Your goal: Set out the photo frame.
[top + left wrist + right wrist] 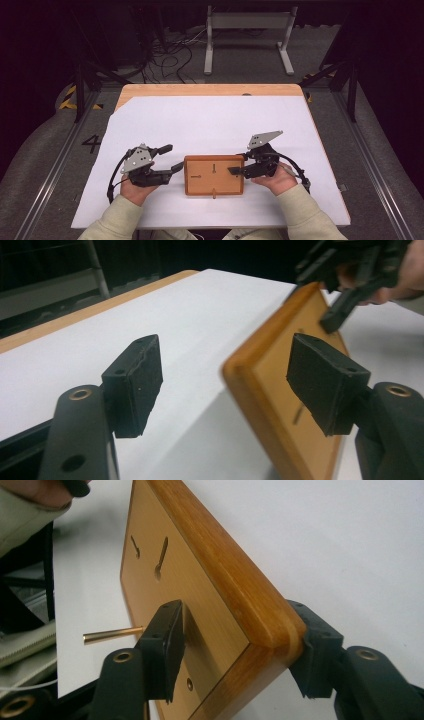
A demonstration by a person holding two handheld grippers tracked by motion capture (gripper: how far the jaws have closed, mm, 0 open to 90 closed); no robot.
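A flat wooden board (pixel 214 176) with keyhole slots lies back-up on the white sheet, and a thin brass pin (pixel 214 192) sticks out of its near edge. My left gripper (pixel 174 157) is open just left of the board, its jaws wide apart with nothing pressed between them. In the left gripper view (pixel 227 382) the board's left edge (pixel 250 390) lies ahead between the pads. My right gripper (pixel 239 163) straddles the board's right far corner. In the right gripper view (pixel 240 652) one pad hovers over the board's face (pixel 200 580), the other sits against its outer edge, and the pin (pixel 112 634) is in view.
A white paper sheet (pixel 210 120) covers most of the wooden table (pixel 210 90). On the dark floor beyond stand a grey metal frame (pixel 247 22) and loose cables (pixel 170 55). The person's cream sleeves (pixel 120 215) come in at the near edge.
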